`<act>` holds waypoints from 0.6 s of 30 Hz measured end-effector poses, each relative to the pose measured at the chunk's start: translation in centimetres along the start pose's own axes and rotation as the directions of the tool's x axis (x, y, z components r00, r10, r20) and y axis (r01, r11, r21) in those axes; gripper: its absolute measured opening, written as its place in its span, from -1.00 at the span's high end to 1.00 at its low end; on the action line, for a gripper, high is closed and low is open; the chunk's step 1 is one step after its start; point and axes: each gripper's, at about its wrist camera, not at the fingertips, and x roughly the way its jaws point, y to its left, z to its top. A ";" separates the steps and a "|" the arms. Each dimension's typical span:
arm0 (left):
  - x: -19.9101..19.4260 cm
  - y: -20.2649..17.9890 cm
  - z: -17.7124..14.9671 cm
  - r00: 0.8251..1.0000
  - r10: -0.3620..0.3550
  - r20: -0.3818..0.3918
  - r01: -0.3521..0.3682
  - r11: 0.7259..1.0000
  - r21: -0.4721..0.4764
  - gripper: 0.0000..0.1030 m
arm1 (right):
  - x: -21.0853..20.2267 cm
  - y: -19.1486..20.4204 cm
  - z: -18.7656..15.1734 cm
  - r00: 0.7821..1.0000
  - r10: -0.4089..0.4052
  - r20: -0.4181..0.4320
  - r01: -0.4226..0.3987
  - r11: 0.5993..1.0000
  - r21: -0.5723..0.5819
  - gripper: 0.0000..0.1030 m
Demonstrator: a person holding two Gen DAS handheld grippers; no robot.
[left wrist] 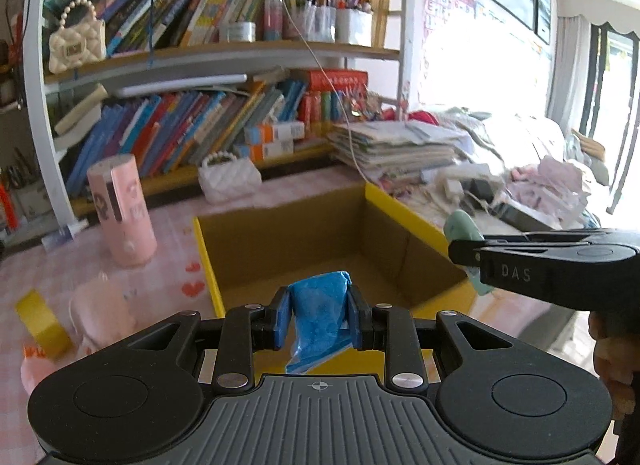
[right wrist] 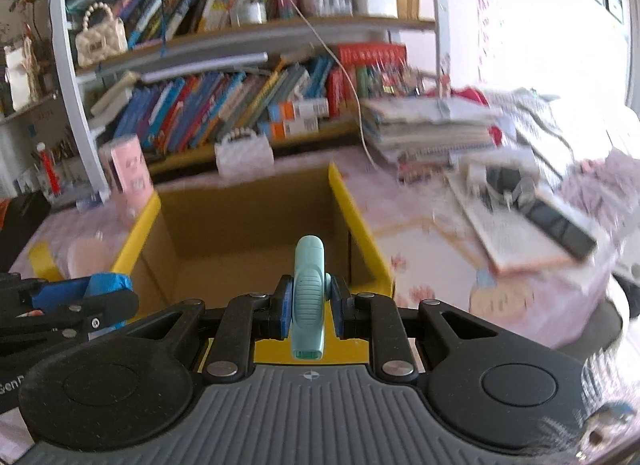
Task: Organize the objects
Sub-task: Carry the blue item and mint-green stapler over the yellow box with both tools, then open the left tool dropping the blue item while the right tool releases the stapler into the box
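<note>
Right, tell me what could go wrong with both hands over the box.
1. The left gripper pinches only part of a limp blue bag; it may slip or snag on the yellow box rim.
2. The right gripper holds the mint tool close beside the left gripper, so they could bump when releasing.

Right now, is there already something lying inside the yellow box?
No, the box shows only bare brown cardboard inside, while the blue bag sits in the left gripper above its near edge.

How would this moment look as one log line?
left tongs: blue packet | right tongs: mint tool | both over open box
</note>
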 end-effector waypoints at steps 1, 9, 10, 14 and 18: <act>0.4 0.0 0.3 1.000 0.007 0.004 -0.007 1.000 -0.003 0.47 | 0.5 -0.1 0.5 1.000 0.007 0.009 -0.007 1.000 -0.008 0.64; 3.7 0.2 1.0 0.998 0.064 -0.028 -0.064 0.998 -0.008 0.47 | 5.2 0.0 2.9 0.997 0.080 -0.004 -0.080 0.993 -0.084 0.64; 4.1 0.2 0.9 0.997 0.072 -0.036 -0.072 0.997 -0.006 0.47 | 5.8 0.2 2.9 0.996 0.089 -0.015 -0.090 0.991 -0.098 0.64; 5.9 0.5 0.6 0.993 0.091 -0.079 -0.091 0.996 -0.002 0.47 | 8.5 0.8 2.9 0.988 0.124 -0.089 -0.136 0.979 -0.153 0.64; 7.6 0.4 0.3 0.987 0.097 -0.125 -0.096 0.995 0.012 0.47 | 11.1 1.3 2.8 0.975 0.146 -0.167 -0.180 0.962 -0.207 0.64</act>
